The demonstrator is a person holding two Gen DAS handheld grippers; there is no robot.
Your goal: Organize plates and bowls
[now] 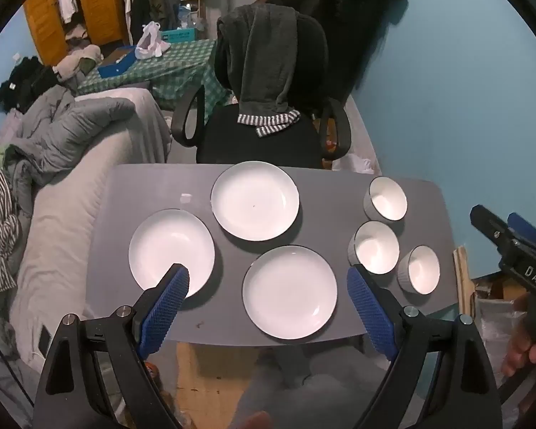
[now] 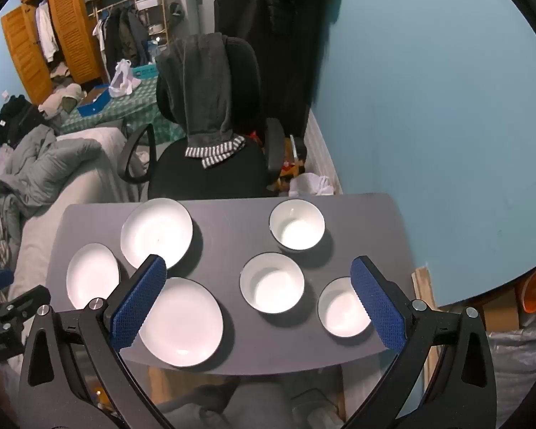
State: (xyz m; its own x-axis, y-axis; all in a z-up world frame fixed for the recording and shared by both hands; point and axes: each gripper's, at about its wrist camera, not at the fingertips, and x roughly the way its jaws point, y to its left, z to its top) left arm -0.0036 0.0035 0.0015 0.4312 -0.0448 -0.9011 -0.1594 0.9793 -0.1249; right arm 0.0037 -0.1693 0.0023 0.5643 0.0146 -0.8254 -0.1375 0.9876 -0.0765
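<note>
Three white plates lie apart on the grey table [image 1: 143,186]: a far one [image 1: 254,201], a left one [image 1: 171,252] and a near one [image 1: 290,292]. Three white bowls stand on the right: far [image 1: 386,198], middle [image 1: 375,246] and near [image 1: 420,269]. My left gripper [image 1: 268,277] is open and empty, above the near plate. My right gripper [image 2: 259,268] is open and empty, above the middle bowl [image 2: 272,282], with the near bowl [image 2: 341,307], the far bowl [image 2: 297,226] and the near plate [image 2: 180,321] around it. The right gripper also shows at the right edge of the left wrist view [image 1: 511,250].
A black office chair [image 1: 268,132] with a grey towel stands behind the table. A bed with grey bedding [image 1: 71,164] lies along the left side. A blue wall [image 2: 428,107] is close on the right. Boxes and plastic [image 2: 518,321] sit at the lower right.
</note>
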